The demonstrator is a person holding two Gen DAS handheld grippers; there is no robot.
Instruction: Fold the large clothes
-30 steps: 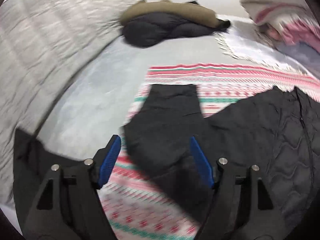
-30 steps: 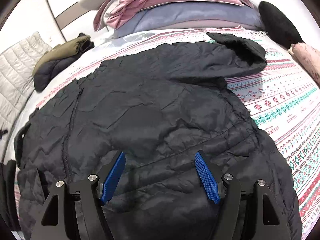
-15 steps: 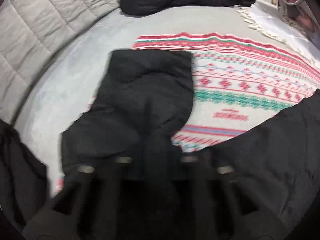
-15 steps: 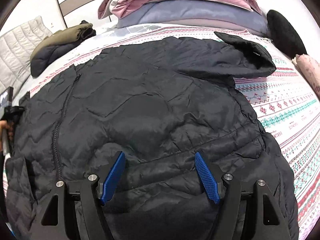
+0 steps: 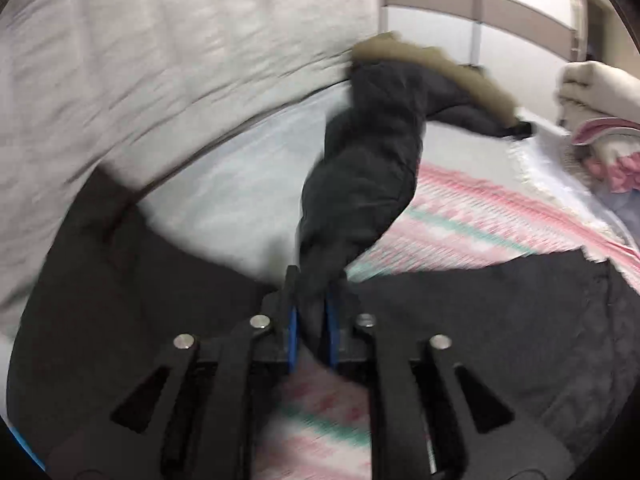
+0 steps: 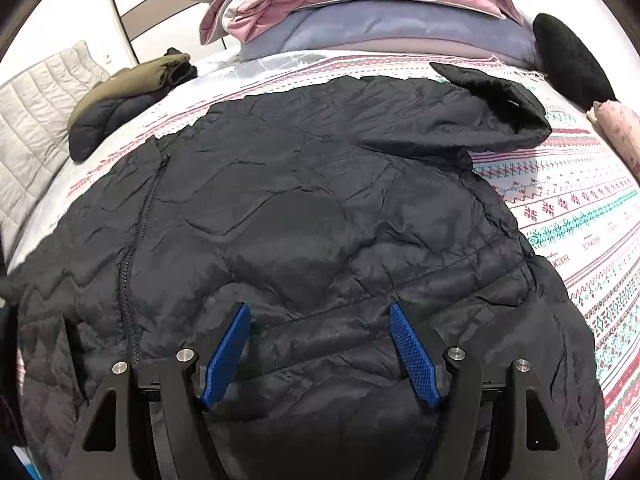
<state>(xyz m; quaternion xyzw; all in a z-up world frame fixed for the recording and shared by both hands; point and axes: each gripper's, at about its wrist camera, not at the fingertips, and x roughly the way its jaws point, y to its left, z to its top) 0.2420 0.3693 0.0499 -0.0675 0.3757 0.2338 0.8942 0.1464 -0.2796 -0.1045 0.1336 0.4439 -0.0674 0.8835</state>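
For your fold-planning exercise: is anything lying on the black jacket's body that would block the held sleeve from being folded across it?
Nothing visible does. The left gripper is shut on the sleeve; the jacket front is bare, with the open right gripper just above it.

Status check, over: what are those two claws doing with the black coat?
Left gripper shut on sleeve, lifted. Right gripper open over black jacket. Nothing in the way.
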